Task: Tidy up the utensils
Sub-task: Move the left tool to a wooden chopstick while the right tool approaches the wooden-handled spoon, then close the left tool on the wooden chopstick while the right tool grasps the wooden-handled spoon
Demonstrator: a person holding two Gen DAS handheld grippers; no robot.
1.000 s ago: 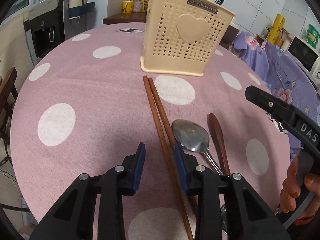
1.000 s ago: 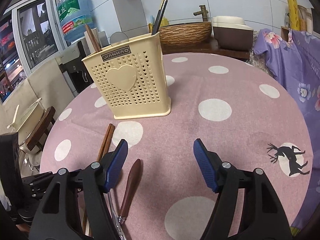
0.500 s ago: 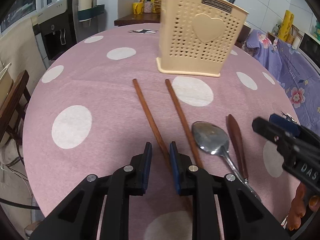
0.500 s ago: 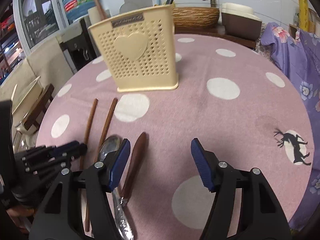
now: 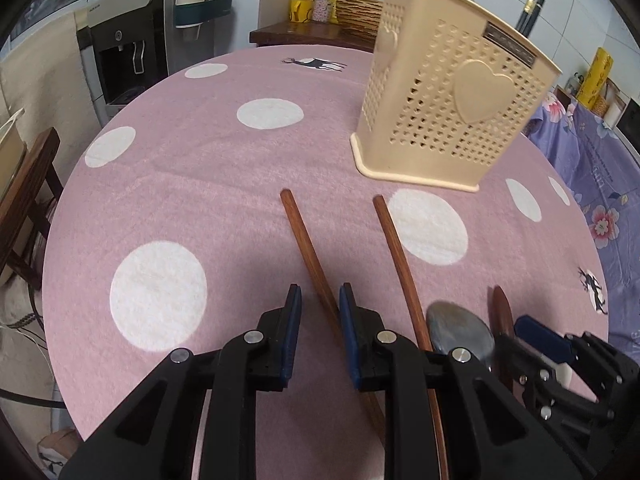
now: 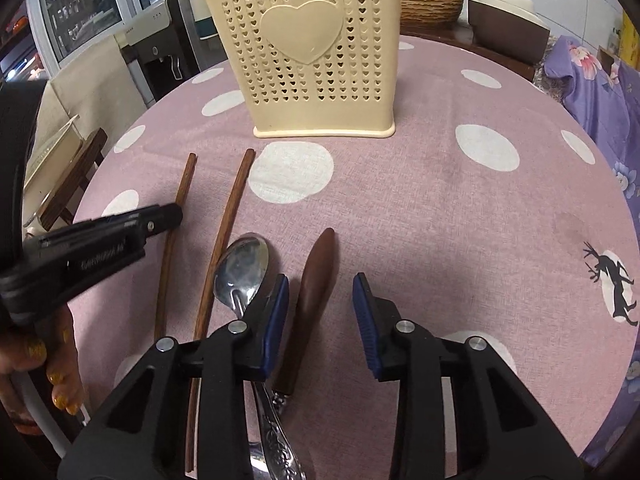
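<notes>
A cream perforated utensil holder (image 5: 452, 112) (image 6: 316, 60) stands at the back of the pink dotted table. In front of it lie two brown chopsticks, spread apart, a metal spoon (image 6: 244, 264) and a brown-handled utensil (image 6: 316, 280). My left gripper (image 5: 320, 312) (image 6: 160, 216) is low over the left chopstick (image 5: 304, 240). Its jaws are narrow but open: the stick runs between them and under the right finger. My right gripper (image 6: 320, 308) (image 5: 520, 336) straddles the brown handle. Its jaws are closing, and the pads are still clear of the handle.
The right chopstick (image 5: 396, 248) lies between the two grippers. Dark sticks (image 5: 528, 16) stand in the holder. A wooden chair (image 5: 24, 200) and a water dispenser (image 5: 124, 52) are off the table's left. Purple floral cloth (image 5: 592, 184) lies right. A person's hand (image 6: 48, 360) holds the left gripper.
The two chopsticks, together a second ago, now lie apart. My left gripper narrowed and shifted left over the left one. My right gripper sank over the brown handle and its jaws narrowed.
</notes>
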